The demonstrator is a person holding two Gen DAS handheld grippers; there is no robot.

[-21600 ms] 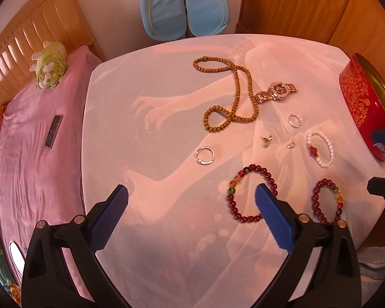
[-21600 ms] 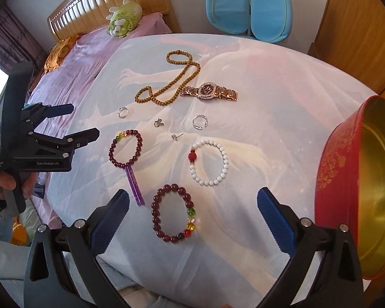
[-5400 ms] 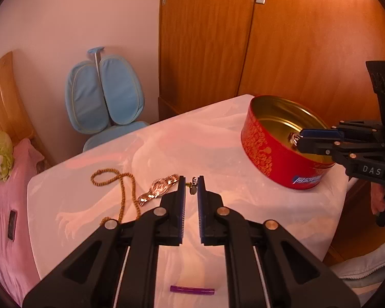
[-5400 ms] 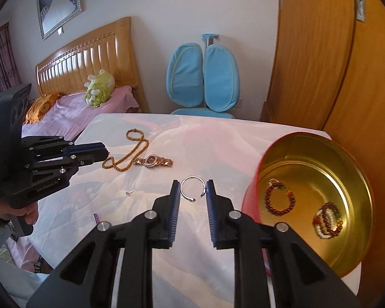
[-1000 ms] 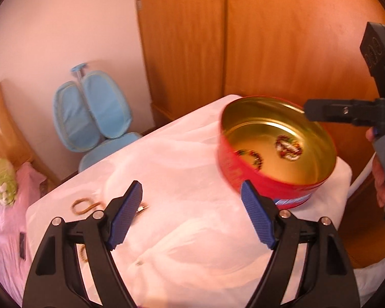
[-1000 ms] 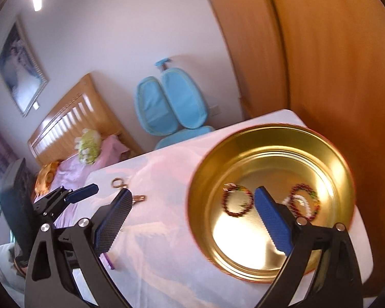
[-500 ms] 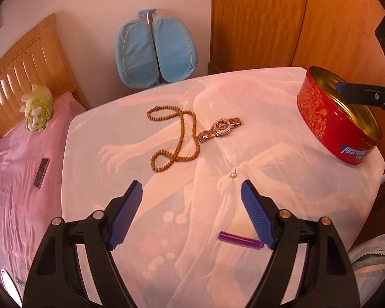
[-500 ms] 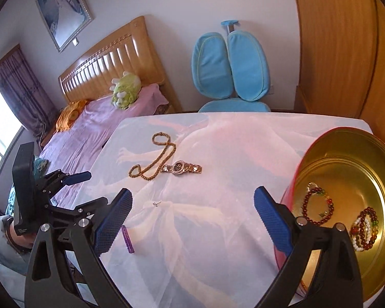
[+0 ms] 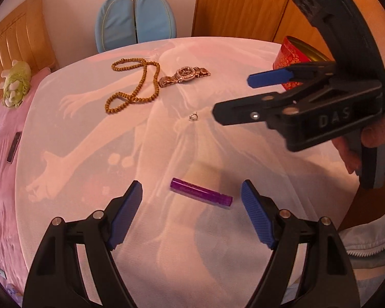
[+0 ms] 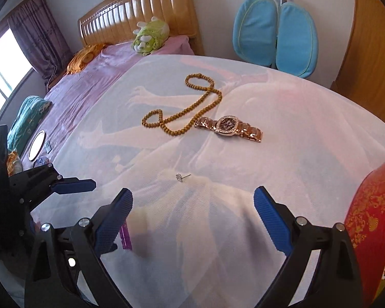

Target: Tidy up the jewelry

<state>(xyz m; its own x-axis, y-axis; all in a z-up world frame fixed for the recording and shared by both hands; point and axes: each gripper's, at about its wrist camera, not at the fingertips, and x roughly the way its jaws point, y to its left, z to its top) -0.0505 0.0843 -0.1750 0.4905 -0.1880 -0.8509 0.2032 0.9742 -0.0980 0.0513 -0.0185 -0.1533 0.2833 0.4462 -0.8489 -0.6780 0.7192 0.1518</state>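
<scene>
Jewelry left on a white-clothed table (image 10: 308, 159), both grippers spread wide and holding nothing.

A small silver earring stud (image 10: 182, 176) lies on the cloth. Beyond the stud rest a gold watch (image 10: 228, 125) and, touching it, a looped brown bead necklace (image 10: 184, 113). Near the stud, toward the person, lies a purple tube (image 9: 200, 192). A red tin (image 10: 372, 220) stands right of the stud. The left gripper (image 9: 191, 214) hovers above the tube; the right gripper (image 10: 192, 220) hovers near the stud.

both wrists — low, near table (image 9: 243, 51) | share watch (image 10: 228, 125)
</scene>
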